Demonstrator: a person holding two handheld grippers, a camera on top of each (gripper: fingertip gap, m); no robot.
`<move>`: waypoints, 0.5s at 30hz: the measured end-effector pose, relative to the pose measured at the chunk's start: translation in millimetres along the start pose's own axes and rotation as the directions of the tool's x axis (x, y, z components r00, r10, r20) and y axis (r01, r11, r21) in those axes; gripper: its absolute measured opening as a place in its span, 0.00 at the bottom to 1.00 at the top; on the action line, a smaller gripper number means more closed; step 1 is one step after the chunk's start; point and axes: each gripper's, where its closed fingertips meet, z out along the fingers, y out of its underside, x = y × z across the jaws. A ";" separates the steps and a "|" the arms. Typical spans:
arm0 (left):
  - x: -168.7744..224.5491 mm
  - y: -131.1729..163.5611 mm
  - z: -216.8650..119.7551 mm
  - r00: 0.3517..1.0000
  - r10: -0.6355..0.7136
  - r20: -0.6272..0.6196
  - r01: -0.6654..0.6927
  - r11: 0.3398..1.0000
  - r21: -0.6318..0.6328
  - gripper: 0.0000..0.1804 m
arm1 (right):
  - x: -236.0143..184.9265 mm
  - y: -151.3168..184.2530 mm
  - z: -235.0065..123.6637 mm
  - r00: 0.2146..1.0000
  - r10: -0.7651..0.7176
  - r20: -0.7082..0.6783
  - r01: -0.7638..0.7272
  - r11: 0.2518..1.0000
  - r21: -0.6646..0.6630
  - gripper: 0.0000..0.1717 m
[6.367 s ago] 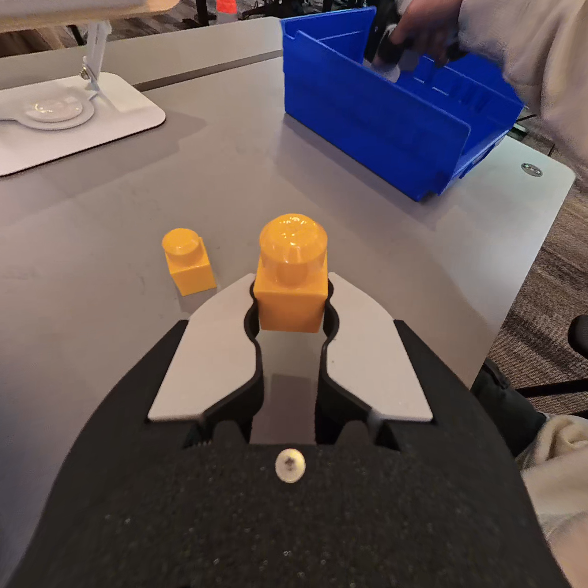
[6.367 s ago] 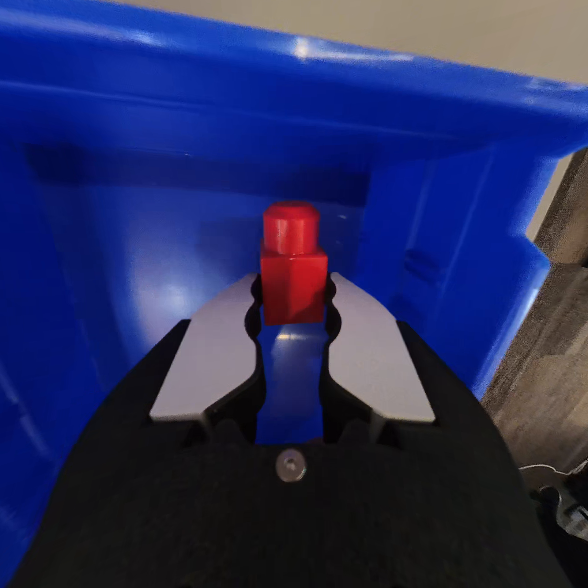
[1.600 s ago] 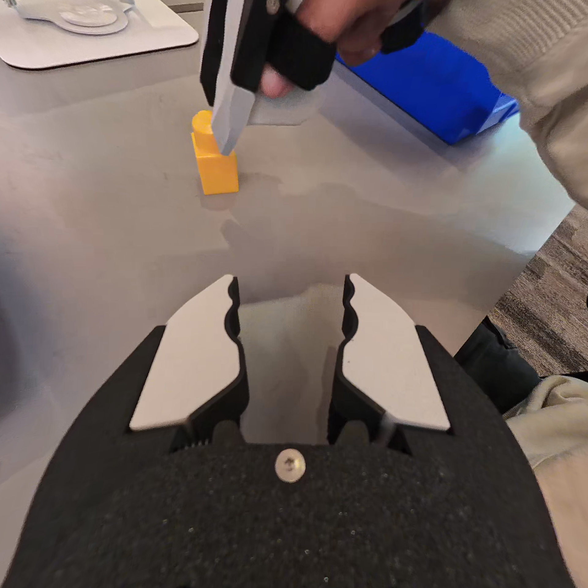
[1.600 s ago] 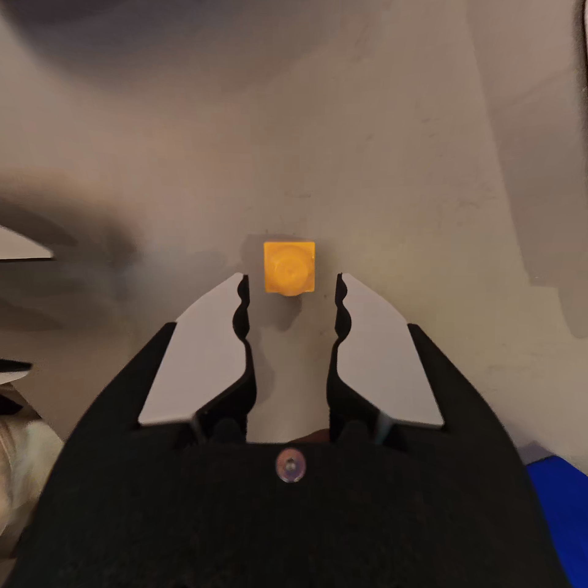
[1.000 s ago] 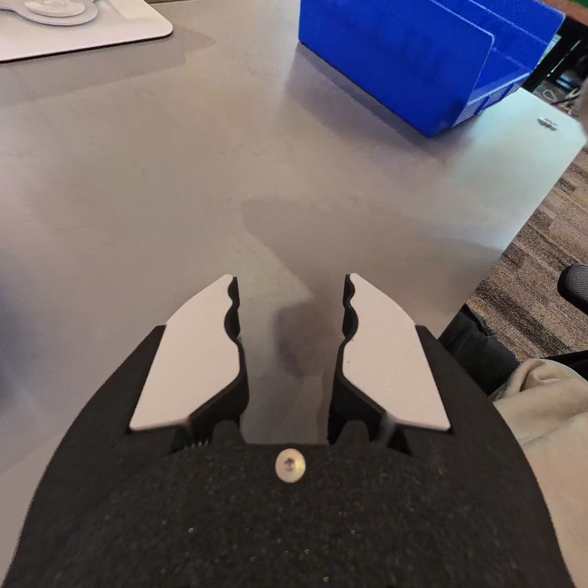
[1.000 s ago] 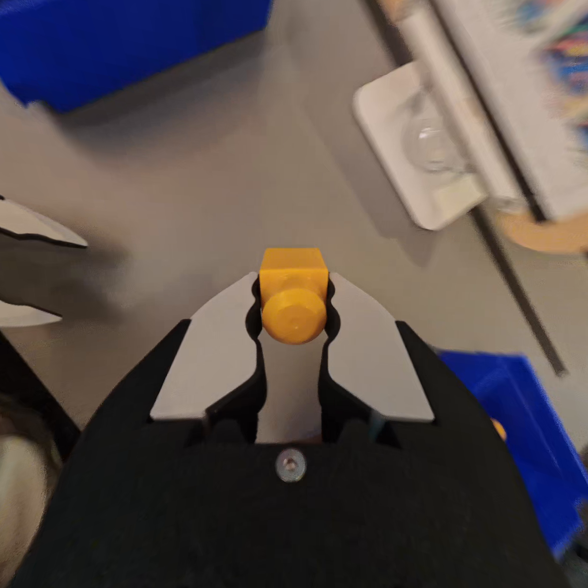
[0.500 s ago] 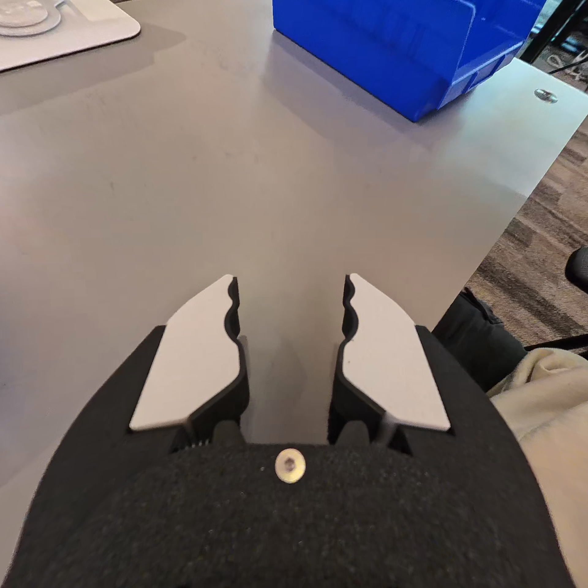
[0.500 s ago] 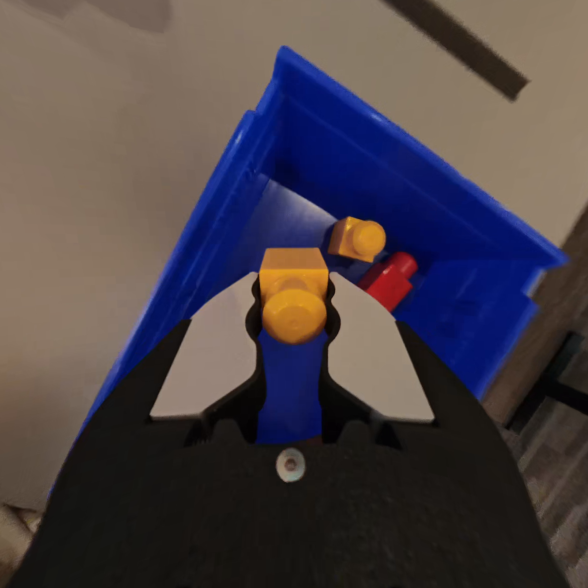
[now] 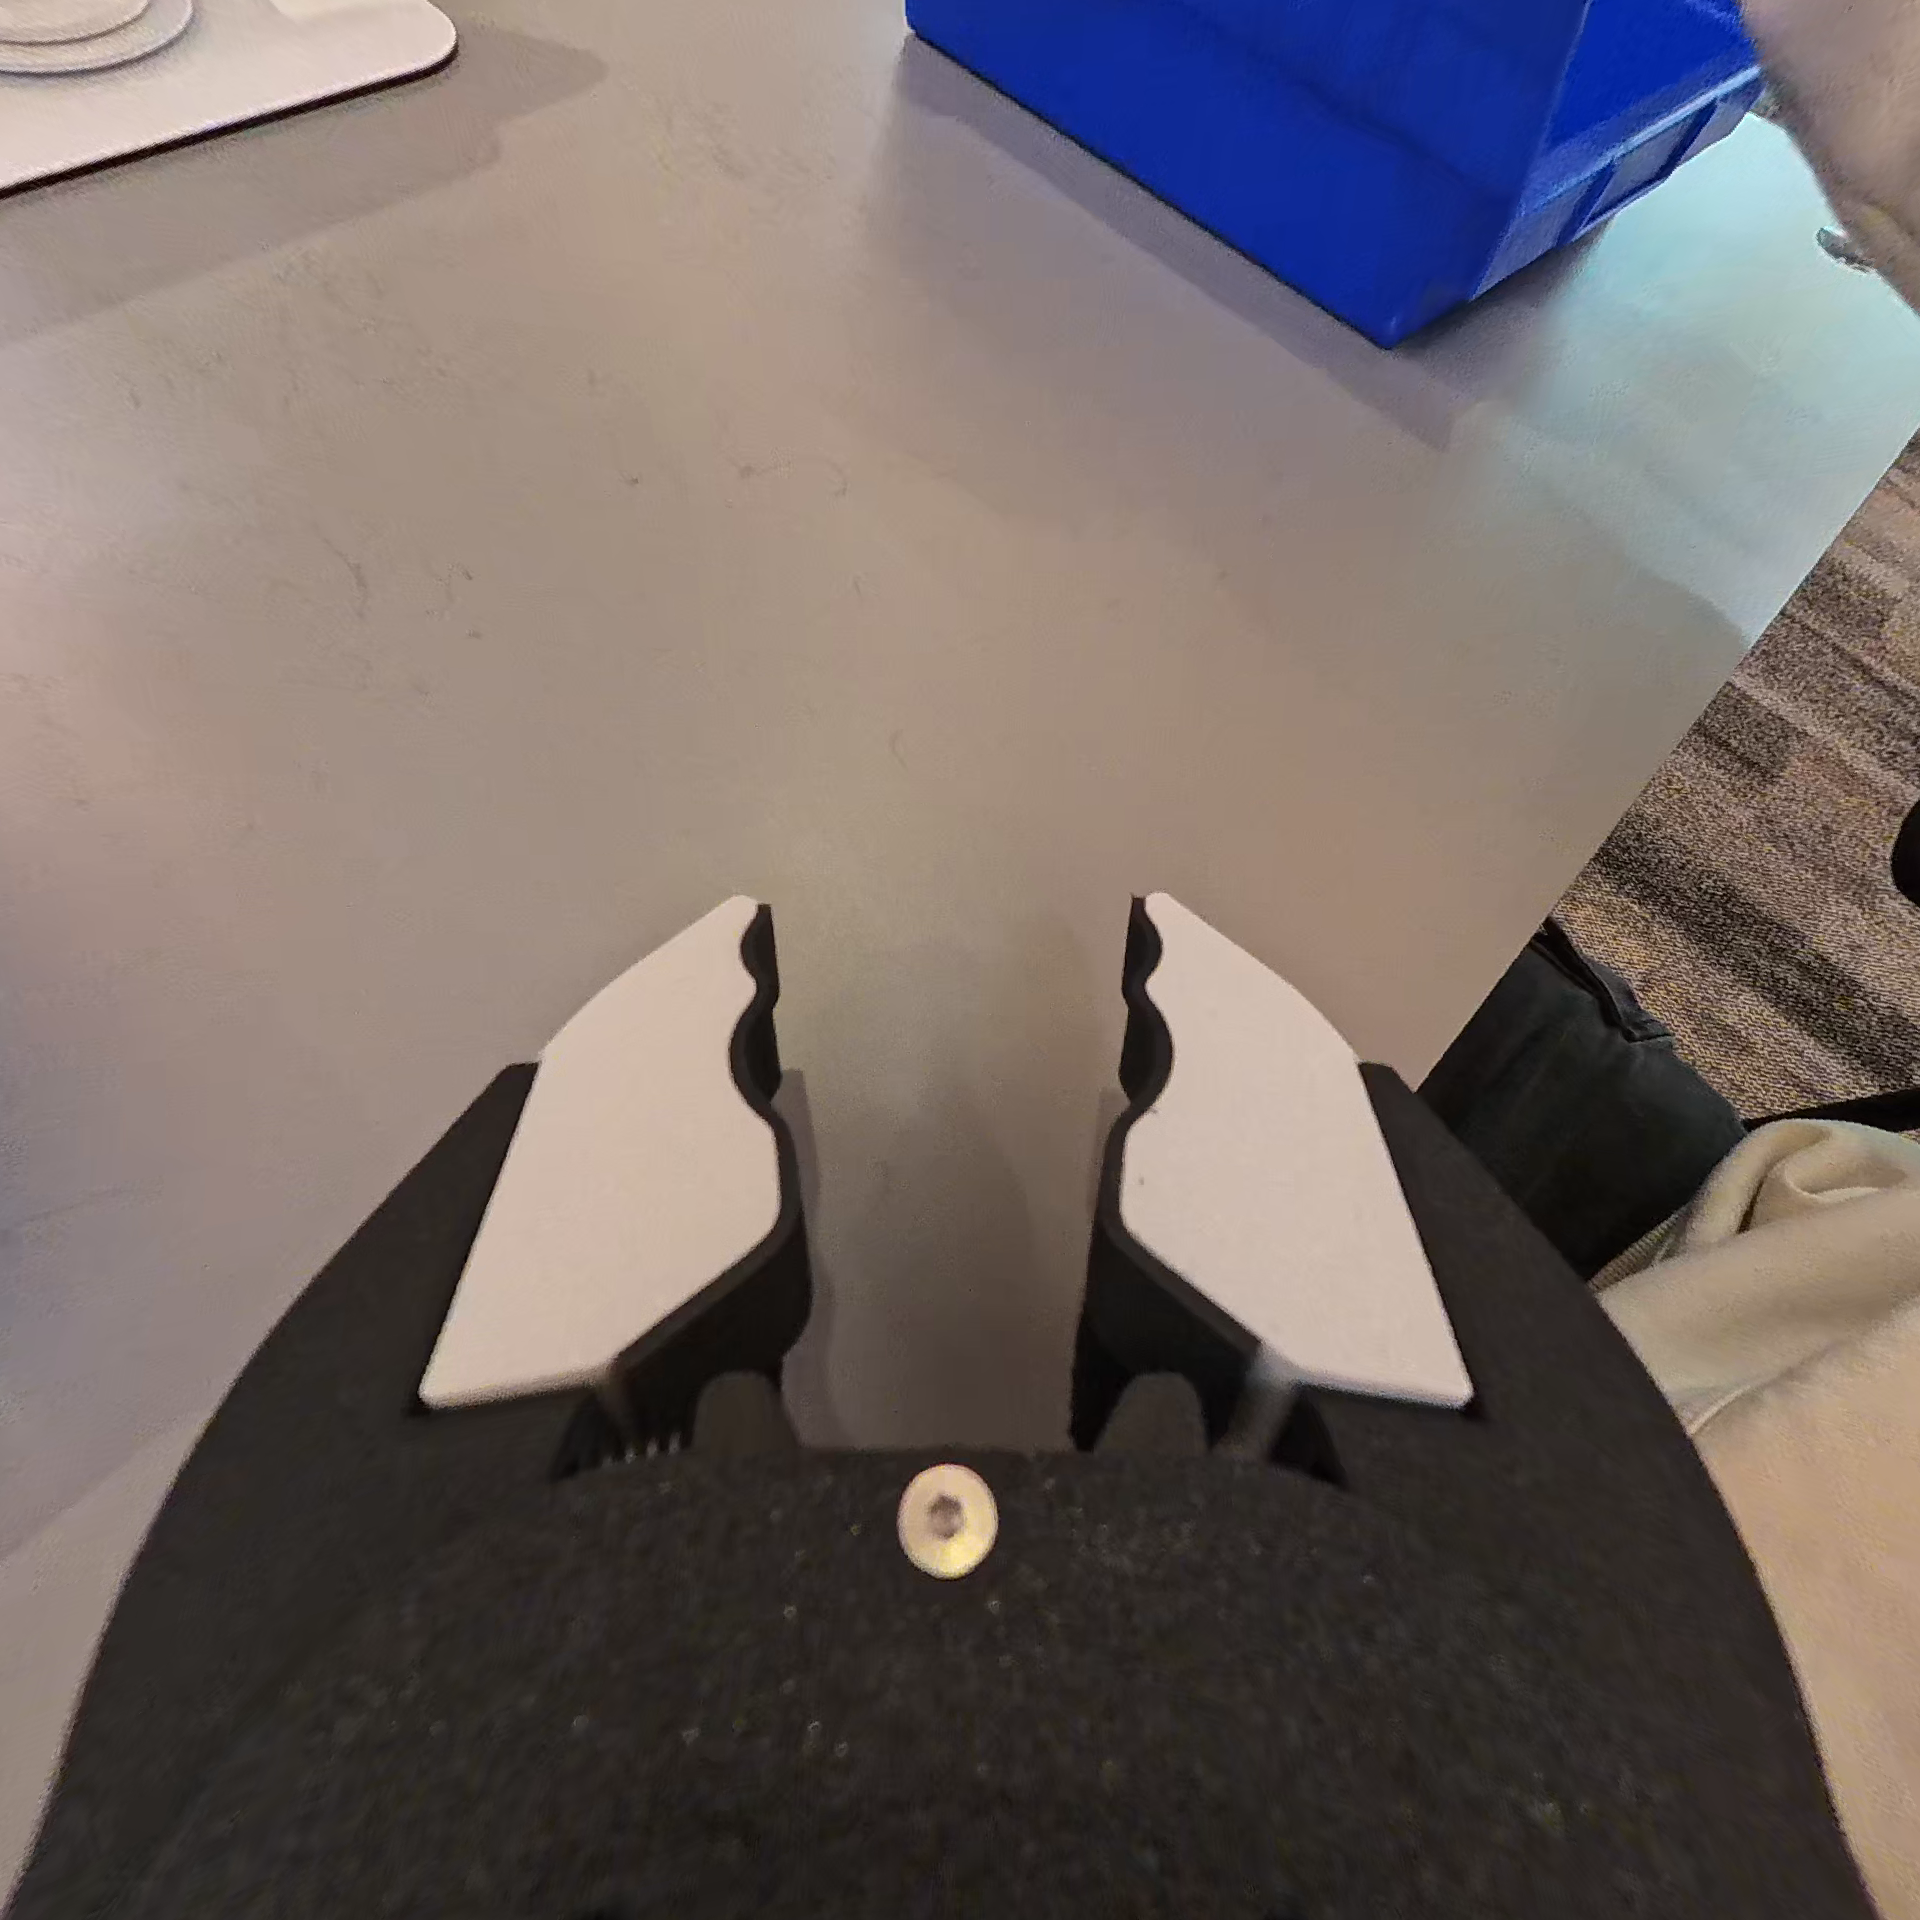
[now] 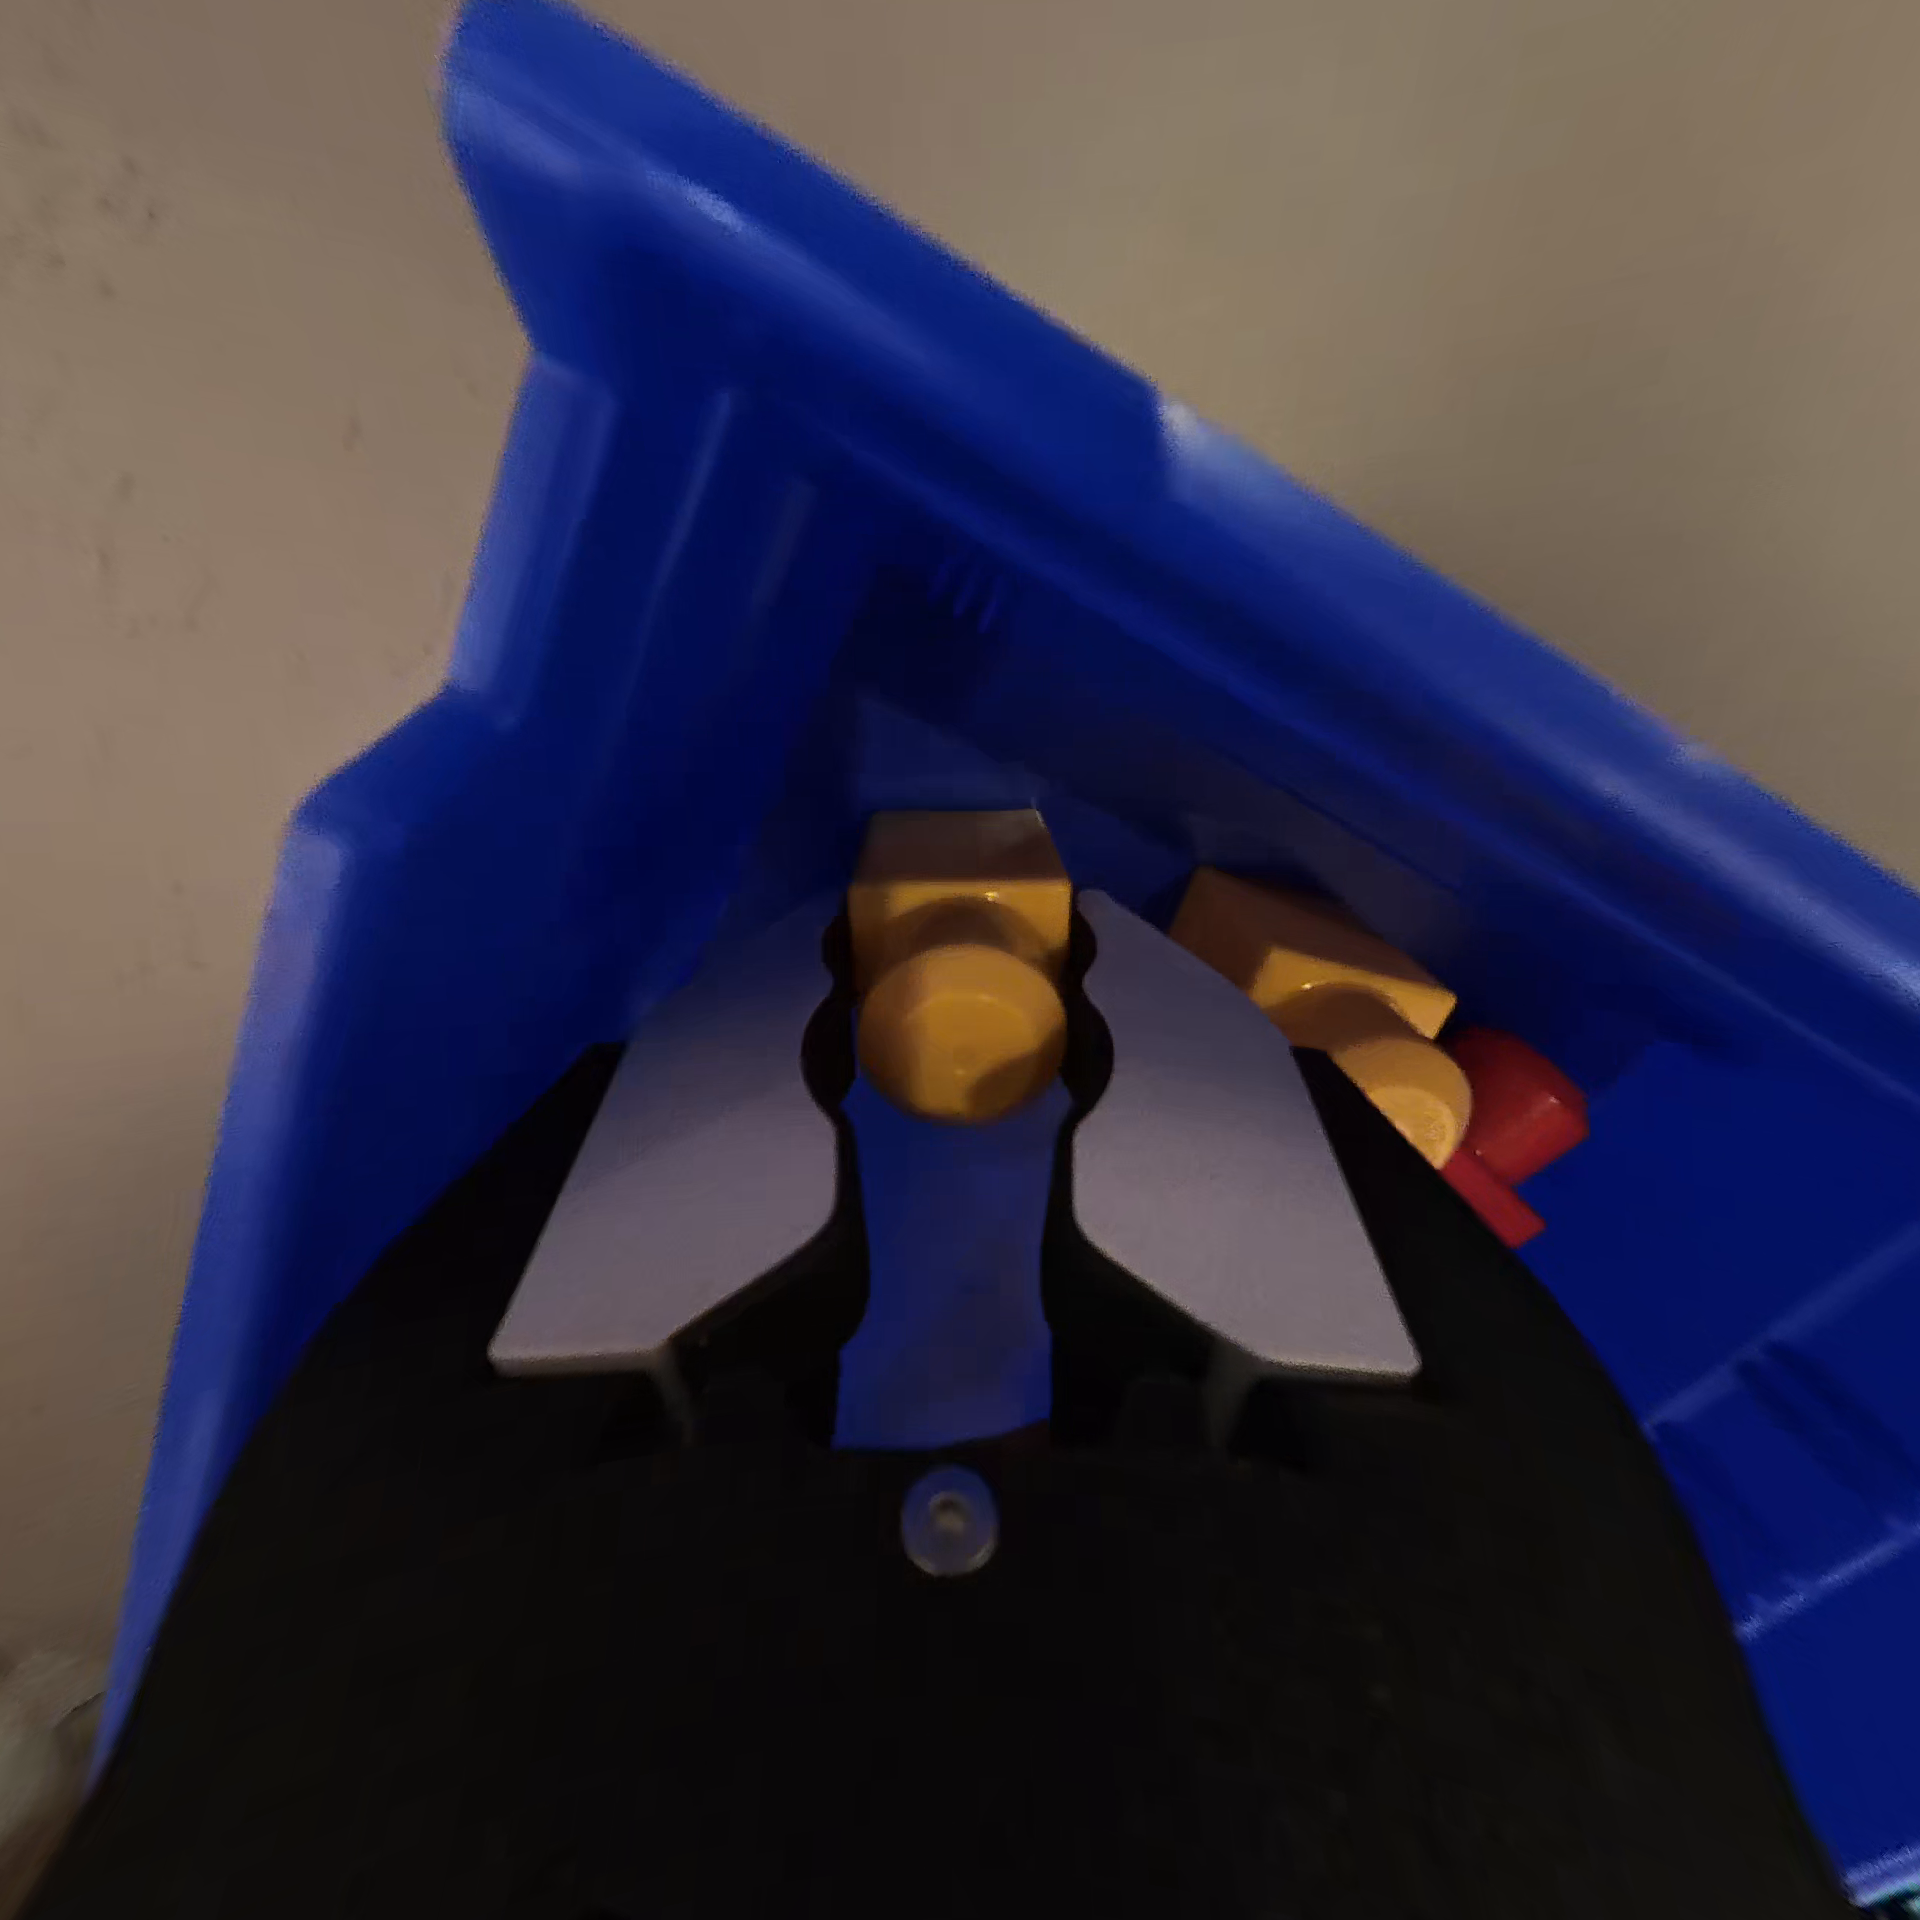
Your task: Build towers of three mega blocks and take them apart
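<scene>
My right gripper point(image 10: 958, 961) is shut on a yellow mega block point(image 10: 961, 977), its stud pointing back at the camera, down inside the blue bin point(image 10: 644, 582). A second yellow block point(image 10: 1340, 997) and a red block point(image 10: 1517, 1122) lie on the bin floor just to its right. My left gripper point(image 9: 951, 925) is open and empty over the bare grey table point(image 9: 623, 520). The blue bin also shows in the left wrist view point(image 9: 1351, 135) at the far right of the table.
A white flat stand base point(image 9: 208, 73) lies at the table's far left. The table's right edge point(image 9: 1714, 675) drops to patterned carpet. A person's cream sleeve point(image 9: 1787, 1351) and dark trouser leg are at the lower right; a blurred hand is at the top right.
My right gripper closed on the yellow block on the table, lifted it, carried it over the blue bin and lowered it inside. My left gripper has stayed open and shifted little.
</scene>
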 end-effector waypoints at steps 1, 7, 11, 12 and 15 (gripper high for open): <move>0.4 -0.2 0.2 1.000 -0.001 -0.002 0.001 1.000 0.000 0.35 | 1.7 -1.7 0.1 1.000 -0.001 -0.015 0.002 1.000 0.019 0.24; -1.6 -0.3 0.1 1.000 -0.003 0.013 0.003 1.000 -0.003 0.35 | 1.6 4.2 -52.5 0.998 0.018 -0.063 -0.003 0.972 0.237 0.30; -11.9 0.0 -1.5 0.998 -0.025 0.050 0.025 1.000 -0.003 0.35 | -54.3 31.3 -144.3 0.999 0.008 -0.038 0.015 0.811 0.585 0.29; -14.5 -1.3 -2.0 0.998 -0.035 0.052 0.035 0.999 0.007 0.35 | -87.3 37.4 -167.5 0.999 -0.047 0.011 0.026 0.721 0.693 0.29; -26.2 -5.0 -4.4 0.995 -0.065 0.081 0.063 0.998 0.030 0.35 | -205.7 68.7 -197.7 0.937 -0.306 0.169 0.005 0.496 0.868 0.28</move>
